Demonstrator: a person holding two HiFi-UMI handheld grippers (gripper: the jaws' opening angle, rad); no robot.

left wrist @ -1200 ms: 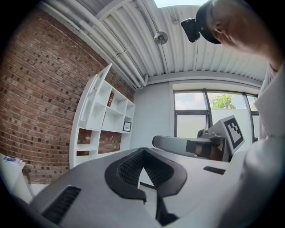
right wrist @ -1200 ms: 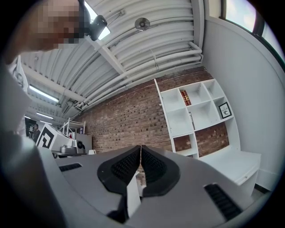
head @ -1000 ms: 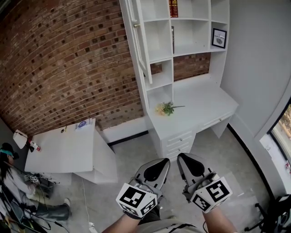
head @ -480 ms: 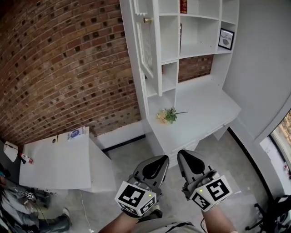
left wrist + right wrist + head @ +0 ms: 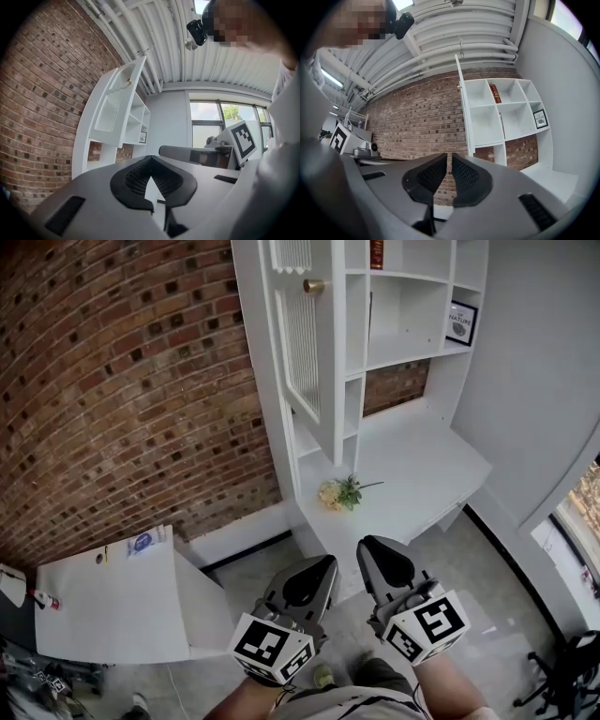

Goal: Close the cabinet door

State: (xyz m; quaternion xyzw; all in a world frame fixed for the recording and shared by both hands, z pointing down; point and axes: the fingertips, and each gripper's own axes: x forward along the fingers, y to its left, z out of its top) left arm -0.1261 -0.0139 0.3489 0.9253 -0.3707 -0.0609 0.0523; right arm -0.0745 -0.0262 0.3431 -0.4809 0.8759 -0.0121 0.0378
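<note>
The white cabinet door (image 5: 307, 362) with a slatted panel and a brass knob (image 5: 314, 285) stands swung out from the shelf unit (image 5: 398, 306). Both grippers are held low, side by side, well short of it and pointing toward it. My left gripper (image 5: 320, 565) is shut and holds nothing, and so is my right gripper (image 5: 367, 547). In the left gripper view the door (image 5: 115, 110) hangs up at the left beyond the closed pads (image 5: 176, 185). The right gripper view shows the door (image 5: 462, 112) edge-on above the jaws (image 5: 449, 157).
A white desk top (image 5: 422, 465) with a small bunch of flowers (image 5: 339, 493) lies under the shelves. A brick wall (image 5: 131, 399) runs along the left. A low white table (image 5: 103, 601) stands at lower left. A framed picture (image 5: 458, 322) and a book (image 5: 377, 253) sit on the shelves.
Both grippers and the head have moved toward the shelf unit; the door and knob now look larger and nearer. The white table has slid toward the lower left.
</note>
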